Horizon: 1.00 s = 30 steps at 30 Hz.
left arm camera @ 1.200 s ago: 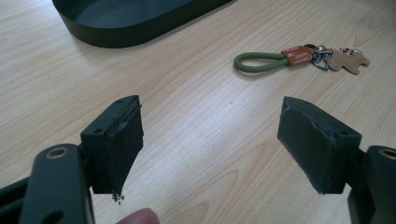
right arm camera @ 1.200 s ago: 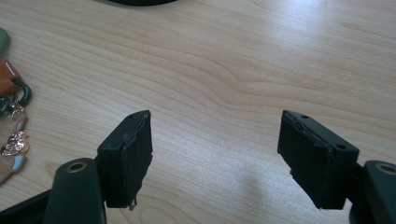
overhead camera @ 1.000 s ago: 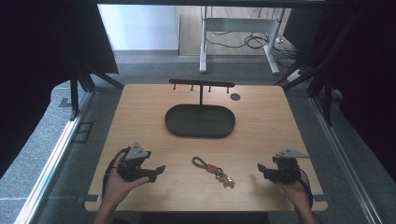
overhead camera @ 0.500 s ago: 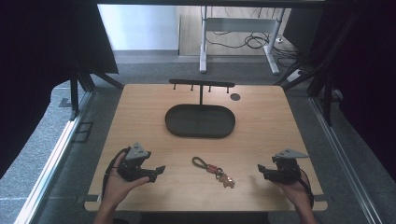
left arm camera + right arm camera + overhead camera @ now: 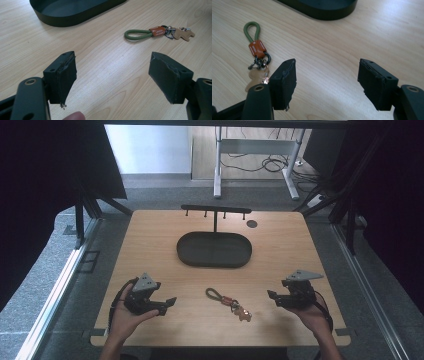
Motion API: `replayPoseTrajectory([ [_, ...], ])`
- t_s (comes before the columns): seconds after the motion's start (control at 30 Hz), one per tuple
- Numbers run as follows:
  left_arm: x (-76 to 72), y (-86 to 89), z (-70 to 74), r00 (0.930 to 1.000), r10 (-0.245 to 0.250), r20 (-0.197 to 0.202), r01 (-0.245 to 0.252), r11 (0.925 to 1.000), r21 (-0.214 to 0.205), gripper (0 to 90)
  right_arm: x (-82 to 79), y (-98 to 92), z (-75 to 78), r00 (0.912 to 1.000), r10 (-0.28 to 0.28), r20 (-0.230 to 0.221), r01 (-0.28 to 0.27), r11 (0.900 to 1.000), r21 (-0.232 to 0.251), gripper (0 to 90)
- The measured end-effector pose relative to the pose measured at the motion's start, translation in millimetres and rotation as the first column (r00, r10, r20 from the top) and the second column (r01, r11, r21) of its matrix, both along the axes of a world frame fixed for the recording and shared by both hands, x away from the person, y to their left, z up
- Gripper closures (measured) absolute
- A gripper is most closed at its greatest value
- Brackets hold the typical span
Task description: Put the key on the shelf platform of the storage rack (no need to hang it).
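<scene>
A keychain (image 5: pixel 229 301) with a green cord loop, an orange tab and a tan tag lies flat on the wooden table (image 5: pixel 150 245), between my two hands. My left gripper (image 5: pixel 168 303) rests low at the front left, open and empty, pointing right toward the keychain (image 5: pixel 155 32). At the front right, my right gripper (image 5: pixel 273 296) is held a little above the wood. It is open, its jaws have just been closing a bit, and nothing is between them. The keychain (image 5: pixel 257 48) lies to the left of its left jaw, untouched.
A black oval tray (image 5: pixel 182 251) sits empty at mid-table, its wall (image 5: pixel 65 18) ahead of both grippers. Behind it stands a black T-shaped rack with hooks (image 5: pixel 216 210). A small dark disc (image 5: pixel 252 224) lies near the rack. The table's front edge is close under the hands.
My right gripper has lifted a little off the table and its jaws stand slightly narrower. The left gripper and the keychain have stayed where they were.
</scene>
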<state>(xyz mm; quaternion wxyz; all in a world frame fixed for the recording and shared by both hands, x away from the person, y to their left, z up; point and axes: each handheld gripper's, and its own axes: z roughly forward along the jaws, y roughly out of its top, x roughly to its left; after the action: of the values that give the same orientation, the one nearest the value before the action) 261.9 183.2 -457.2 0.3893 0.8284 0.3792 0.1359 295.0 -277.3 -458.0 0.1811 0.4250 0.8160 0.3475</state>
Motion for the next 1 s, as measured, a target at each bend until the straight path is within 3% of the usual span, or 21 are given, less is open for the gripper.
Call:
replayPoseTrajectory([
  [0.37, -0.2, 1.1, -0.2, 1.0000, 0.006, -0.002, -0.006, 1.0000, -0.006, 22.7, 9.9, 28.7, 23.3, 0.9942, 0.108, 0.001, -0.107, 0.9930, -0.050, 34.5],
  [0.73, -0.3, 1.4, 0.3, 1.0000, 0.000, 0.000, 0.000, 1.0000, -0.007, 22.6, 13.6, 47.0, 22.8, 0.9871, 0.157, -0.032, -0.159, 0.9852, -0.065, 35.8],
  [1.0, 0.0, 2.8, 0.0, 1.0000, 0.001, -0.005, -0.001, 1.0000, -0.009, 22.6, 15.3, 65.0, 19.0, 0.9756, 0.210, -0.065, -0.215, 0.9729, -0.086, 36.4],
])
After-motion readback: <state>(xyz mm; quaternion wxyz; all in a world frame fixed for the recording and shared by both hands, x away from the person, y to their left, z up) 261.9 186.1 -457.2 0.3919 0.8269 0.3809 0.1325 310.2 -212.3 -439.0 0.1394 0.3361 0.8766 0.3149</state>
